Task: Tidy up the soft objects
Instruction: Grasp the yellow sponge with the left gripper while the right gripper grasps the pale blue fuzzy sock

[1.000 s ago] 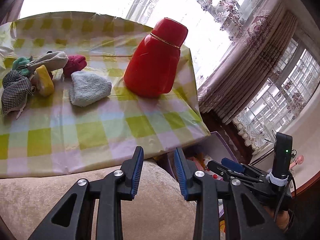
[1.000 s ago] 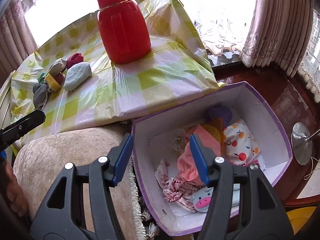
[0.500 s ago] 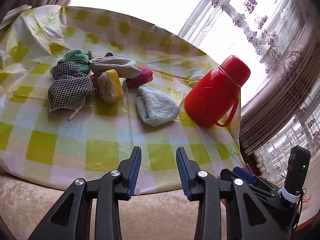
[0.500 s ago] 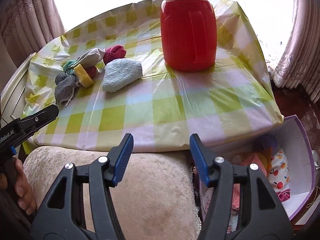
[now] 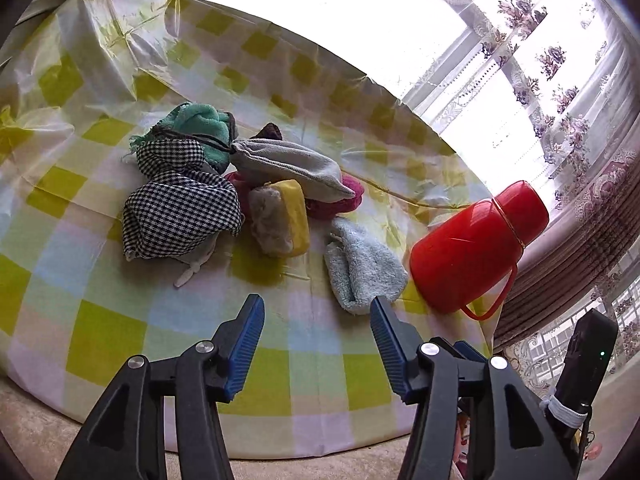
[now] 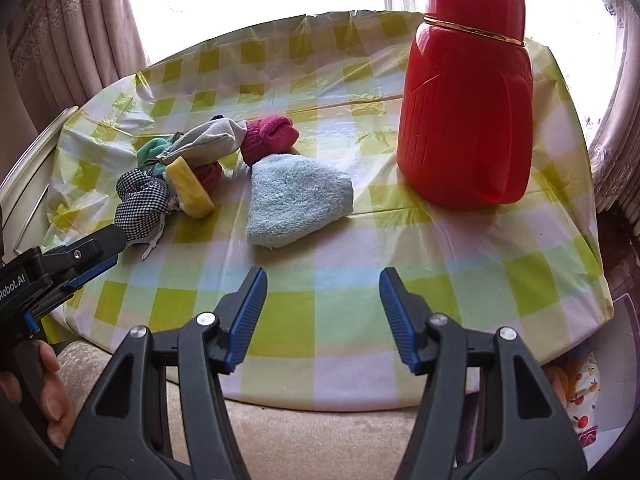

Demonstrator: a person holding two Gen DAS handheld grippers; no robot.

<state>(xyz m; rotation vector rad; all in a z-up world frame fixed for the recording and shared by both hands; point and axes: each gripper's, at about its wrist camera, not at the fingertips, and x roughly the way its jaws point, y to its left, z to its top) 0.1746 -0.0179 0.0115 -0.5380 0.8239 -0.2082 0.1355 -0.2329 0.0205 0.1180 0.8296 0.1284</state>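
Observation:
A heap of soft things lies on the checked tablecloth (image 5: pixel 100 332): a black-and-white checked cloth (image 5: pixel 176 212), a teal cloth (image 5: pixel 200 126), a grey pouch (image 5: pixel 288 166), a yellow sponge (image 5: pixel 286 216), magenta knit pieces (image 5: pixel 344 200). A light blue towel mitt (image 5: pixel 360 264) (image 6: pixel 296 204) lies apart, nearest both grippers. My left gripper (image 5: pixel 316 324) hovers over the table's near edge, jaws opening, nothing between them. My right gripper (image 6: pixel 322 300) stands open and empty, short of the mitt. The left gripper (image 6: pixel 86 264) also shows at the right wrist view's left edge, beside the checked cloth (image 6: pixel 140 204).
A tall red plastic jug (image 6: pixel 464 112) (image 5: pixel 472 252) stands at the table's right. A beige cushion (image 6: pixel 320 440) runs along the near edge. A box holding printed fabric (image 6: pixel 580 392) sits low at the right. Curtains (image 5: pixel 592 184) and windows lie behind.
Both grippers swung from the box and table edge to face the tabletop and came closer to the heap. The left jaws widened. The right jaws kept their gap.

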